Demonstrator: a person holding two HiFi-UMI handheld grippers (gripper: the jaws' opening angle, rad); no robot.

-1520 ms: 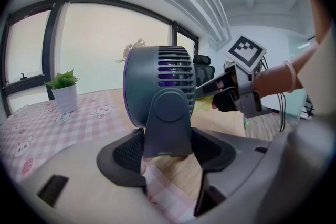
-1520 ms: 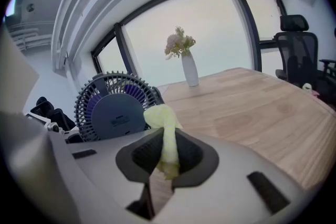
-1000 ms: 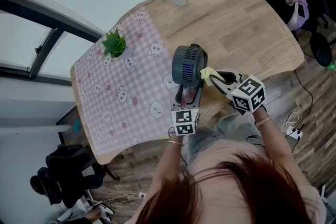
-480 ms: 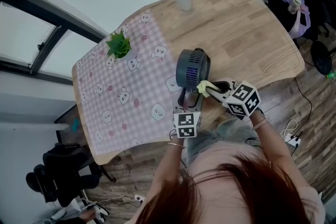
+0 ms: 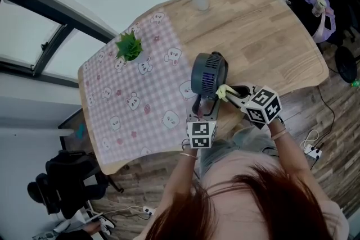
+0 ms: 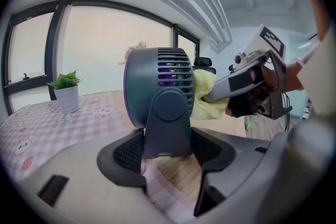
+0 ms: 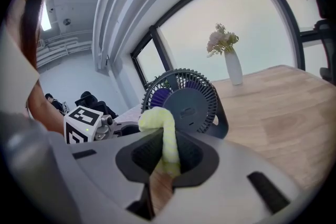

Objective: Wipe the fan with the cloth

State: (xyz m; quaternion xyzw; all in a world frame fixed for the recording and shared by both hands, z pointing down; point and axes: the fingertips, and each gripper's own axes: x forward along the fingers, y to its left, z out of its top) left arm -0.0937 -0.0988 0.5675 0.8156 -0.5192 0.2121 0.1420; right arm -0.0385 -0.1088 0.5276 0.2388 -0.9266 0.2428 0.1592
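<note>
dropped lower along the fan (image 5: 208,73), our cloth (image 5: 224,91) is pinched in the right gripper (image 7: 165,157), left gripper (image 6: 168,152) clamping the stand (image 6: 168,123) by the table's (image 5: 264,36) near edge, bare wood beyond.

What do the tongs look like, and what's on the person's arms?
The left tongs and right tongs are grey plastic with black textured pads. Each carries a white cube printed with black square markers. The arms are bare, with a thin bracelet on each wrist, and the top is pale pink.

wooden table (image 5: 264,25) | checked tablecloth (image 5: 129,109) | big windows (image 7: 236,23) | plank floor (image 5: 340,115)
</note>
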